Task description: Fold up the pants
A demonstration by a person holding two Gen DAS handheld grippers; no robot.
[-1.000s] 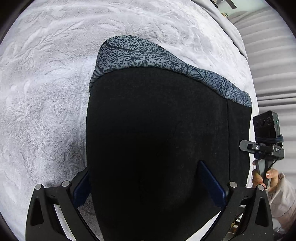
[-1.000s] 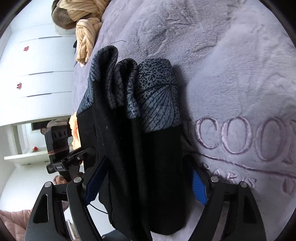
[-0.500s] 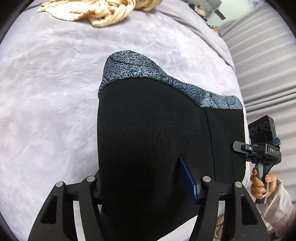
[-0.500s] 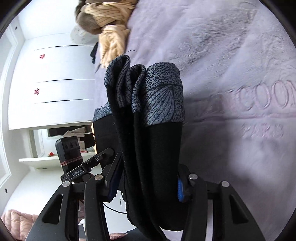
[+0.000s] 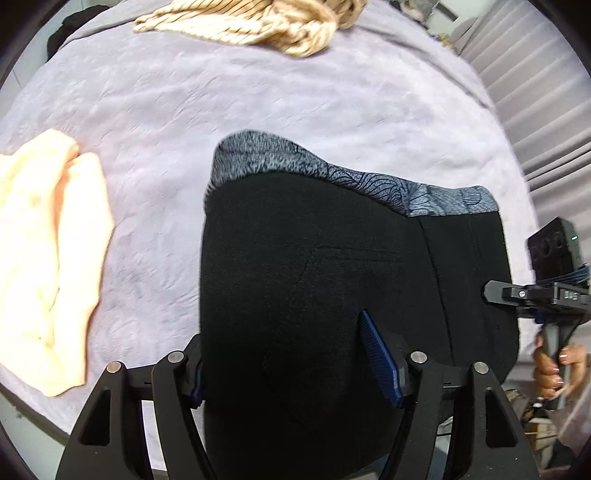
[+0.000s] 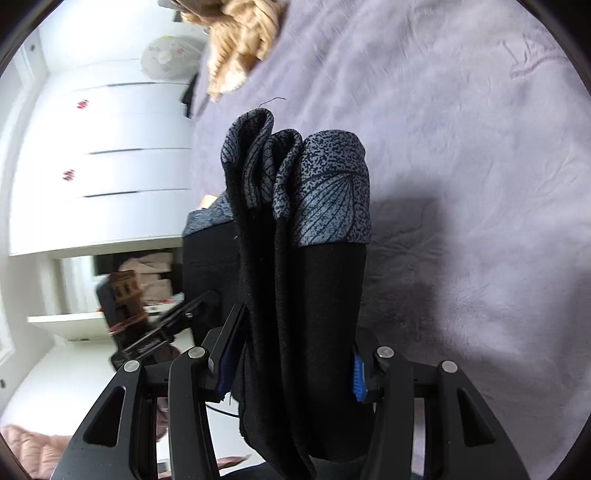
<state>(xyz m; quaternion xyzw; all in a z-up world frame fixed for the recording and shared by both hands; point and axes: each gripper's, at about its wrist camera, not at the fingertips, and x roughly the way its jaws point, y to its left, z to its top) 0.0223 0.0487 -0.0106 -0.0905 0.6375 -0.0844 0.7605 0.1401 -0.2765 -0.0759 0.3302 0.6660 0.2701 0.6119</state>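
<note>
The bed cover (image 5: 295, 122) is a lilac plush spread with a soft, embossed nap; it fills the background of both wrist views. The pants (image 5: 332, 295) hang above it as a folded black bundle, matte and fine-knit, with a grey leaf-print band along the far edge; the bundle's long axis runs between the two tools, and it hangs forward of both. The left gripper (image 5: 295, 373) has just been closing and then easing slightly; its jaws are partly closed and clamp one end of the bundle. The right gripper (image 6: 291, 365) has also just been closing; its jaws are pinched on the stacked layers at the other end. Both tools bear the load equally; the lowering move therefore depends on keeping the bundle level over the cover. A peach cloth (image 5: 48, 258) lies well left; a tan striped garment (image 5: 258, 26) lies at the far edge.
</note>
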